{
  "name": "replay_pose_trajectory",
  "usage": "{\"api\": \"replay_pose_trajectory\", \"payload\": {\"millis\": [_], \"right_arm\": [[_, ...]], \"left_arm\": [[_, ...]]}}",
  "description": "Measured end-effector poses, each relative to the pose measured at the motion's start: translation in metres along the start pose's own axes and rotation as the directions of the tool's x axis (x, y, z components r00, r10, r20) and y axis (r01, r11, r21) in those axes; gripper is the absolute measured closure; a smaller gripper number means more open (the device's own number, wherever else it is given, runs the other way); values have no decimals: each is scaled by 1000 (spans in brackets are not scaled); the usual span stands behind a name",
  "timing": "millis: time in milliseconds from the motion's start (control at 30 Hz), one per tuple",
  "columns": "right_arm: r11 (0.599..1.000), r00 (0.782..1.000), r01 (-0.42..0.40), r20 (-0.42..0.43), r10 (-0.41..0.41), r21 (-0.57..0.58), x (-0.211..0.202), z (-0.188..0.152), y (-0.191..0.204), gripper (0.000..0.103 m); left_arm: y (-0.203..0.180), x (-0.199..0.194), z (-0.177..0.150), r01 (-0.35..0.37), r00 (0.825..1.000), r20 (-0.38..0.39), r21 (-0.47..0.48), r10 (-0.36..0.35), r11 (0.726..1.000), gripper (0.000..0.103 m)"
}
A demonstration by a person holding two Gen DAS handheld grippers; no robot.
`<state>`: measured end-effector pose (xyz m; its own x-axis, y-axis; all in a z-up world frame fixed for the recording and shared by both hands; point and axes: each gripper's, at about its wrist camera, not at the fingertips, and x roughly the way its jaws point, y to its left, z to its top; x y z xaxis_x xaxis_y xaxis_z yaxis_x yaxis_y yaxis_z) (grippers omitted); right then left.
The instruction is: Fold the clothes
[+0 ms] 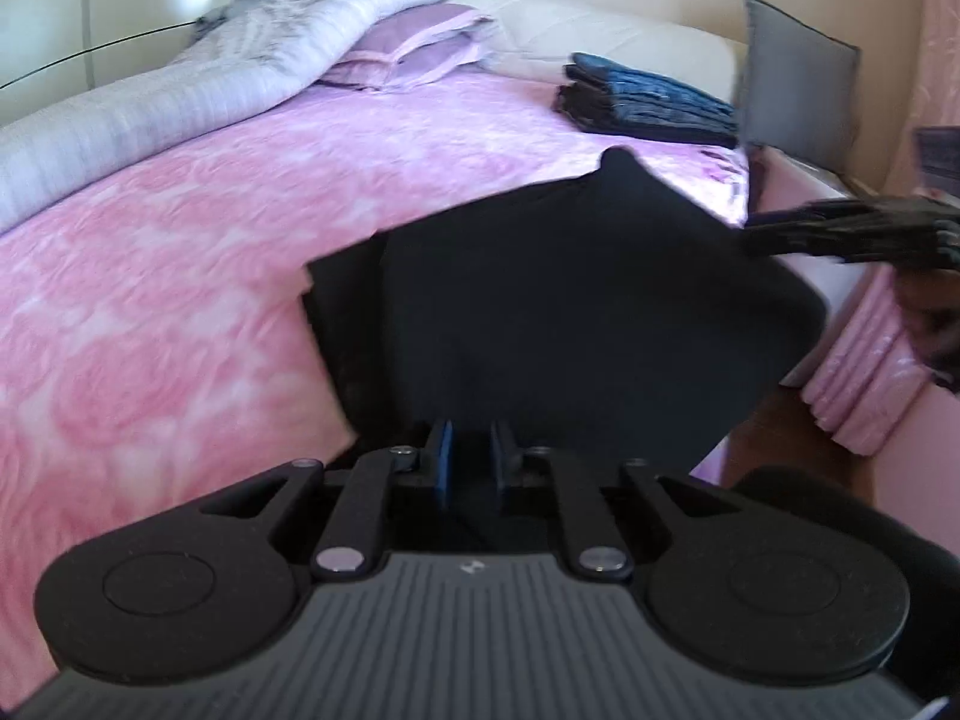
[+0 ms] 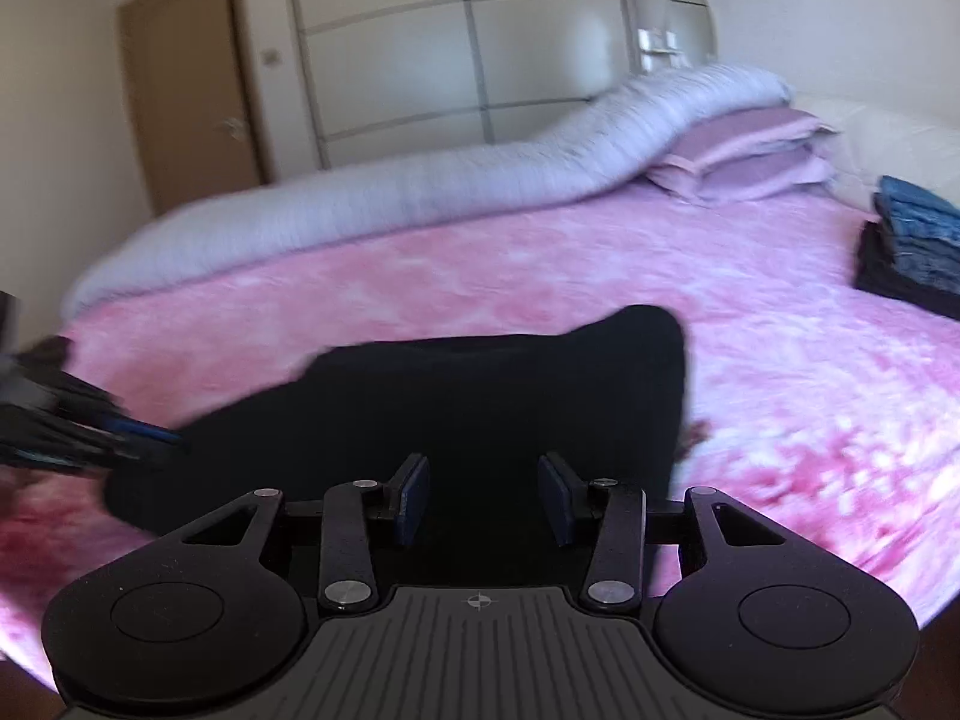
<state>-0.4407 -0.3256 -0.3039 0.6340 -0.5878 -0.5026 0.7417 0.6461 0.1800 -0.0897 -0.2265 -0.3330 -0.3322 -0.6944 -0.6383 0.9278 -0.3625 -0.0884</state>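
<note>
Two grippers, one black garment (image 1: 576,312), and it's lying folded on the near part of the pink bedspread (image 1: 180,252), close to the bed's right edge; looks like a fold has been laid and the tools are clear of it.

The left gripper (image 1: 471,456) has its blue pads close together with a narrow gap between them; dark cloth fills the view behind that gap, but I can't make out any fabric pinched in it, so I'd call it let go rather than clamped. The right gripper (image 2: 483,495) has its pads standing well apart over the near edge of the garment, nothing between them; in the left wrist view it pokes in from the right, just off the cloth's right corner.

One corner of the garment sticks up a bit at the far side, so the fold isn't totally flat; my guess is that needs smoothing.

Far right, near the headboard, there's a stack of folded dark and blue clothes (image 1: 648,102); probably that's where finished pieces go, which would explain working at this end. A rolled-up pale duvet (image 2: 372,204) and purple pillows (image 2: 744,150) sit along the far side, out of the way.
</note>
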Motion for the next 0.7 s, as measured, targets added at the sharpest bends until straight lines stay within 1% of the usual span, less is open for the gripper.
{"api": "replay_pose_trajectory", "payload": {"millis": [33, 100, 167, 200, 233, 300, 333, 367, 400, 500, 533, 600, 700], "right_arm": [[1000, 1000, -18, -12, 18, -11, 0, -7, 7, 57], [999, 998, -9, -59, 7, -41, 7, -24, 13, 57], [1000, 998, 2, -55, -3, -4, 10, -33, 8, 56], [1000, 999, 11, -51, -10, 21, 8, -33, 7, 56], [999, 999, 25, -48, -22, 45, 4, -31, 8, 56], [998, 999, 38, -33, -37, 43, -7, -29, 12, 56], [998, 999, 44, -23, -43, 35, -13, -28, 14, 56], [998, 999, 46, -18, -45, 33, -18, -29, 17, 55], [999, 999, 41, -16, -41, 34, -22, -31, 20, 55], [999, 999, 30, -27, -30, 27, -23, -39, 26, 55], [999, 999, 35, -30, -35, 19, -21, -42, 28, 55], [999, 998, 51, -32, -51, 12, -17, -47, 27, 54], [997, 997, 72, -41, -71, 23, -10, -49, 14, 54]], "left_arm": [[2, 3, -4, -1, 1000, 10, -17, 1, 1000, 92], [10, 9, -7, 11, 1000, 24, -47, -10, 999, 92], [18, 7, -4, 29, 999, 23, -86, -27, 996, 94], [23, 0, -4, 25, 999, 28, -106, -22, 994, 99], [25, -11, -5, 10, 999, 40, -108, -6, 994, 101], [28, -34, -10, -24, 997, 67, -97, 30, 995, 92], [27, -43, -14, -52, 996, 71, -86, 58, 995, 89], [26, -53, -19, -85, 993, 71, -74, 90, 994, 88], [25, -60, -25, -94, 992, 74, -68, 99, 993, 88], [20, -73, -40, -83, 991, 103, -75, 90, 994, 88], [19, -73, -43, -73, 990, 112, -85, 82, 994, 88], [17, -60, -46, -84, 991, 94, -102, 94, 991, 88], [19, -30, -51, -136, 990, 21, -90, 139, 987, 86]]}}
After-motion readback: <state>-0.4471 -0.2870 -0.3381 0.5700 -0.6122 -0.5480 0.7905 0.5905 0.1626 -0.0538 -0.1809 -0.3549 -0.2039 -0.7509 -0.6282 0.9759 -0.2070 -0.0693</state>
